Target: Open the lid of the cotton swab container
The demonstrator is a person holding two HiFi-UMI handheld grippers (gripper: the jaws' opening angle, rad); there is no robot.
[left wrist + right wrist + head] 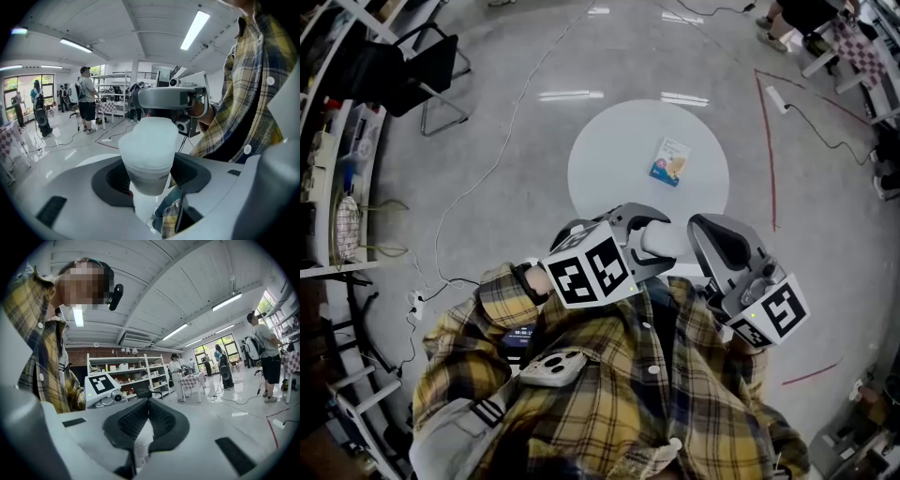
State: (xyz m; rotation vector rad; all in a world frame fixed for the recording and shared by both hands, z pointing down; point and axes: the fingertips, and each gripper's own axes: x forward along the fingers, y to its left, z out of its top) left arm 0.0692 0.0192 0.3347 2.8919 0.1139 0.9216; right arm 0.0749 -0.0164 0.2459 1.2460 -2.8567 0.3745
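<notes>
L hand-held gripper (151,177) grips swab container (150,143), R hand-held gripper (146,416) shut, table (614,150) head-view only

Frosted white cotton swab container (149,150), yellow-and-navy plaid shirt (694,394), white round table (609,159), grey floor (516,187).

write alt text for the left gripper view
The left tongs grip a white cotton swab container. The right tongs reach its top from the right, beside a yellow plaid shirt; people stand in the room behind.
</notes>
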